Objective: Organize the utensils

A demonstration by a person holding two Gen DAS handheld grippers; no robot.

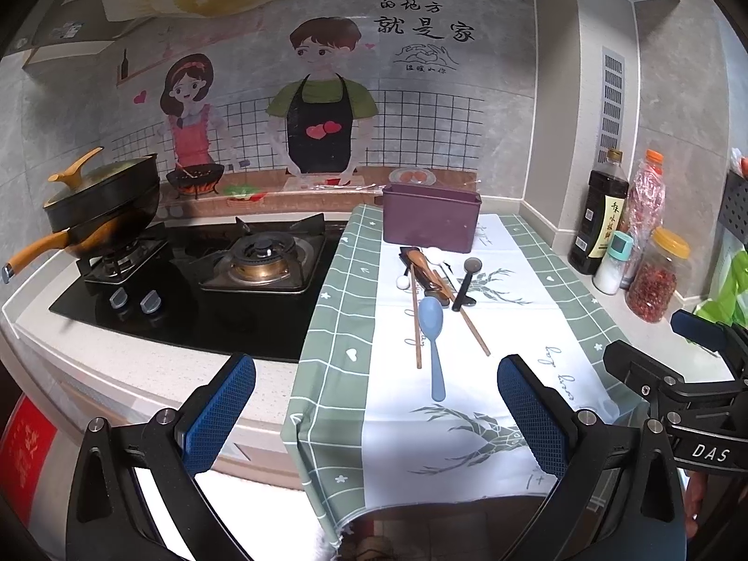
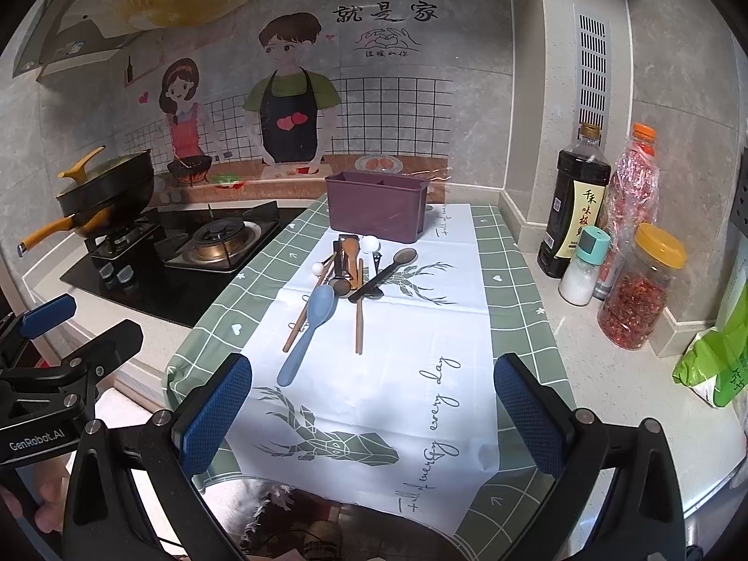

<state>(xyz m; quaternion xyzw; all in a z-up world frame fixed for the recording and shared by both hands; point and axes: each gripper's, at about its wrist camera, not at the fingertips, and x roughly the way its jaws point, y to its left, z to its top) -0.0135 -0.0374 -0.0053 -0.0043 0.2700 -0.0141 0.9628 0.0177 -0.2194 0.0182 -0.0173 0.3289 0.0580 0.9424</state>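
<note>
A kitchen wall with a cartoon couple backs the desk [image 2: 607,388], and a green-checked cloth [image 2: 509,308] with deer prints lies over it, right of the gas stove [image 1: 252,262]. I see a lidded wok [image 1: 107,196] on the far left burner. On the cloth's far end stands the purple utensil holder [image 2: 376,208], upright and with a divider showing inside. Just in front of it lies the jumbled pile of utensils: a blue spoon [image 2: 308,332] nearest me, wooden chopsticks [image 2: 359,311] crossing under the heap, a black ladle [image 2: 385,271] angled to the right, and small white spoons [image 2: 369,244] touching the holder's near side. Along the right wall I have a soy sauce bottle [image 2: 572,205], a salt shaker [image 2: 584,266] and a jar of chilli flakes [image 2: 640,290]. My left gripper [image 1: 376,416] hovers near the desk edge, fingers [image 1: 219,413] spread wide, holding nothing. My right gripper [image 2: 371,416] hangs just the same, fingers [image 2: 528,413] wide apart and empty, well short of the pile.
</note>
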